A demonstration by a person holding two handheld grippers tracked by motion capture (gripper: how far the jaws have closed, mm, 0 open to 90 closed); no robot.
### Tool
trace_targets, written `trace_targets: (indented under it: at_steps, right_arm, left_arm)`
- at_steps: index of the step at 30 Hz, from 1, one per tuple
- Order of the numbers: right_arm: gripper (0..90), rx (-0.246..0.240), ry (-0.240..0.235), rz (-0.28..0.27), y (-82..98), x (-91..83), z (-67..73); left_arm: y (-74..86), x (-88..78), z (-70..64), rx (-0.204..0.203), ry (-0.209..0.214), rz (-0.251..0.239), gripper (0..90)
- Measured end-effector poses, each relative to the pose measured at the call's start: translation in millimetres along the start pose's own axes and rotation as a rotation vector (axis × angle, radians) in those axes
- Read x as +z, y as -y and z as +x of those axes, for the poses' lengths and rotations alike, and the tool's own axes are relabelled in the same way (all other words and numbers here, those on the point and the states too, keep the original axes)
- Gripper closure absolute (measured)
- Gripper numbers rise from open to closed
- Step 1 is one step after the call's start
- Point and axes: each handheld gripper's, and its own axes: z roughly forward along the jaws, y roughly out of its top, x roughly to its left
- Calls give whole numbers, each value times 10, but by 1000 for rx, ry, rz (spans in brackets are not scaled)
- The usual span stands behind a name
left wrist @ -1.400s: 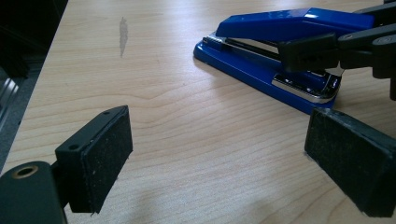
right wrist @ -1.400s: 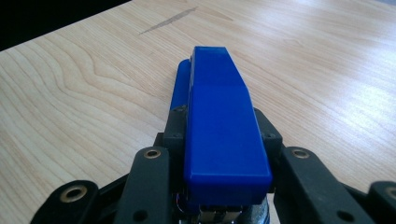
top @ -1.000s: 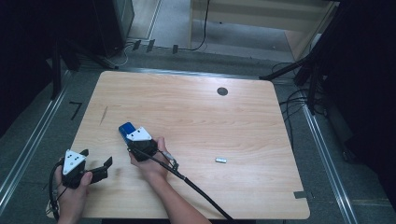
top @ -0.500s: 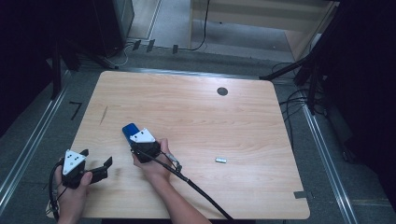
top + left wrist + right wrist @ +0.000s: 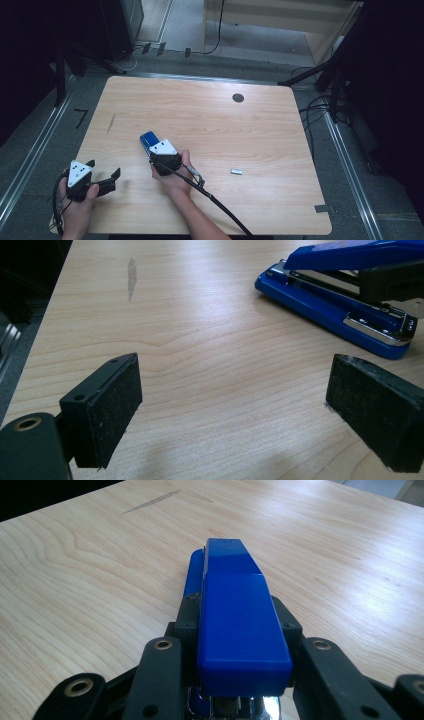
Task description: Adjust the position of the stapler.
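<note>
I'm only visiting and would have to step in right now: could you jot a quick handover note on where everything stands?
Right tongs: shut on the blue metal stapler, gripping its sides.
Left tongs: open, nothing between them, low over the light wooden table, near its left front corner.
Stapler: lies on the table left of centre.
Small silver metal piece: lies alone to the right.
Done: stapler grasped.
Left: probably moving it; destination unclear.

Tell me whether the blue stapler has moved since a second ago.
Yes. The blue stapler, clamped in the right gripper, has shifted slightly right, toward the small metal piece.
</note>
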Motion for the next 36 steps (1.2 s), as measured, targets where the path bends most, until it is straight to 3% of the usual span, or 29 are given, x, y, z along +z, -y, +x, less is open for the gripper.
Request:
trace_targets:
  at_steps: [36]
  right_arm:
    - [672,40,93,-21,159,-311,-350]
  left_arm:
    - [-2,7,-8,5,-4,4,80]
